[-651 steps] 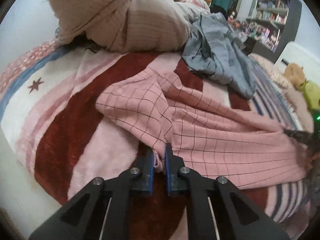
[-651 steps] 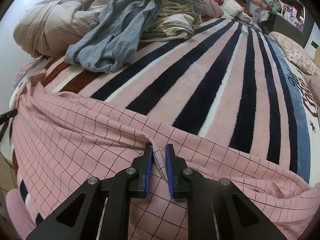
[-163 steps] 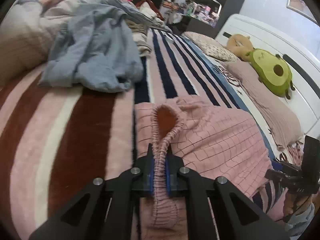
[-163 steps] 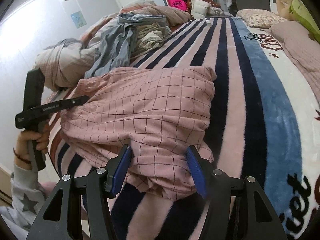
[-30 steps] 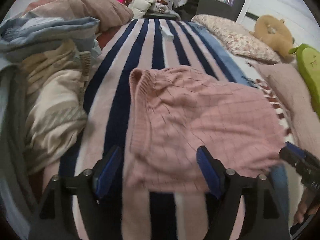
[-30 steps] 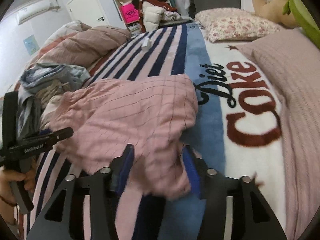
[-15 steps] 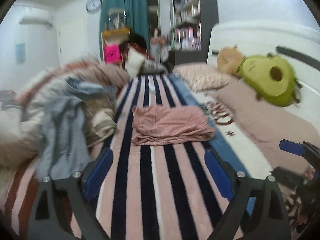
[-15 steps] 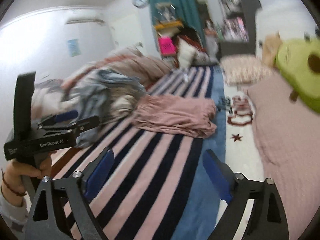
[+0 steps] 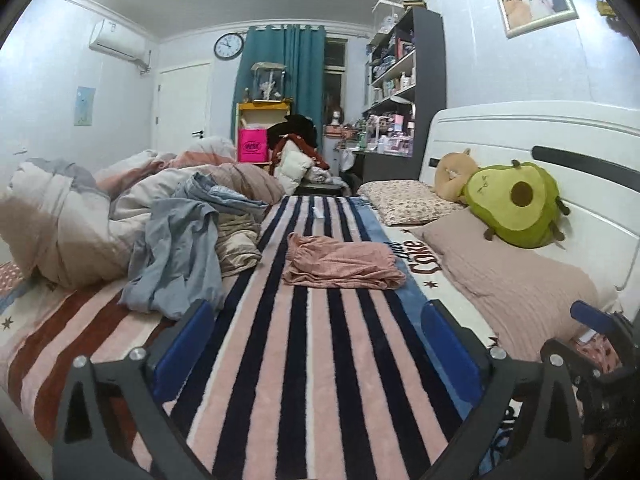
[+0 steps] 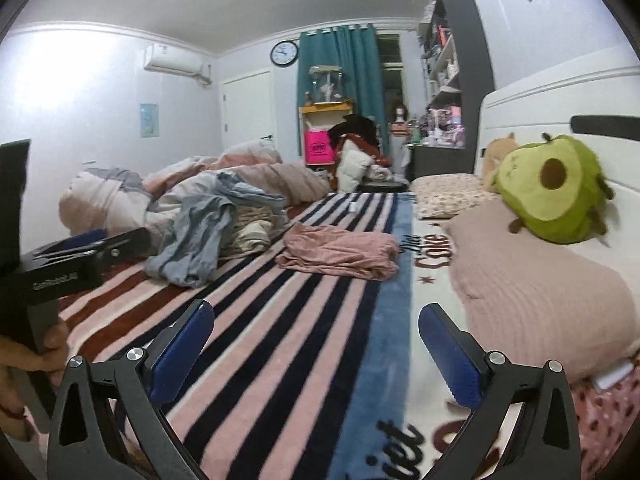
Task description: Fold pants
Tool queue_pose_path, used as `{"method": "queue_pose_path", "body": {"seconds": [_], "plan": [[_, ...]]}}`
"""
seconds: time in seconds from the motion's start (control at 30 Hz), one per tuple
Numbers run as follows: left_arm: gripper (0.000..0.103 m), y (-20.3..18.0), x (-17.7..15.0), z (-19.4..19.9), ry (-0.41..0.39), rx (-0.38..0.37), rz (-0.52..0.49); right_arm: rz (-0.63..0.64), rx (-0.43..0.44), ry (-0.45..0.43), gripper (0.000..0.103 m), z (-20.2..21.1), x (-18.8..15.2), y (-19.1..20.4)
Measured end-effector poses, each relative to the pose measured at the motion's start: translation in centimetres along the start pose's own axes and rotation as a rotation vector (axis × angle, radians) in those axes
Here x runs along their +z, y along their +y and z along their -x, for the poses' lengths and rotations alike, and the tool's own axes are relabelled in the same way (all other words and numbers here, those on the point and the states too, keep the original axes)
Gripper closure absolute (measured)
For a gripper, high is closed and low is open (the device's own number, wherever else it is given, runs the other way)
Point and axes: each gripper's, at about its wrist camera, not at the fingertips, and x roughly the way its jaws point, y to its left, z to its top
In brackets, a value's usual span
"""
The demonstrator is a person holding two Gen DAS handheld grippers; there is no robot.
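The pink checked pants (image 9: 340, 262) lie folded in a flat bundle on the striped blanket, far ahead of both grippers; they also show in the right wrist view (image 10: 340, 254). My left gripper (image 9: 318, 350) is open wide and empty, held back above the near part of the bed. My right gripper (image 10: 316, 354) is open wide and empty too, well short of the pants. The left gripper also shows at the left edge of the right wrist view (image 10: 92, 248).
A pile of grey-blue clothes (image 9: 176, 264) and a rumpled duvet (image 9: 60, 220) lie on the left of the bed. Pillows (image 9: 504, 276) and an avocado plush (image 9: 516, 204) sit along the white headboard on the right. The striped blanket (image 9: 320, 380) stretches between.
Both grippers have pulled further back from the folded pants, which now look smaller and farther away. Both stay open. The pants have not moved.
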Motion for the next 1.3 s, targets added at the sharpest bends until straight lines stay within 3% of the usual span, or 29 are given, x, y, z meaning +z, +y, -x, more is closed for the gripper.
{"method": "queue_pose_path", "body": {"seconds": [0.33,1.3], "plan": [[0.001,-0.3,-0.8,0.7,0.000,0.008,-0.016,0.018,-0.026,-0.014,0.001,2.0,0.2,0.4],[0.001,-0.3,-1.2,1.3,-0.013,0.011,-0.010,0.030,-0.062,-0.024,0.001,2.8,0.2,-0.7]]}}
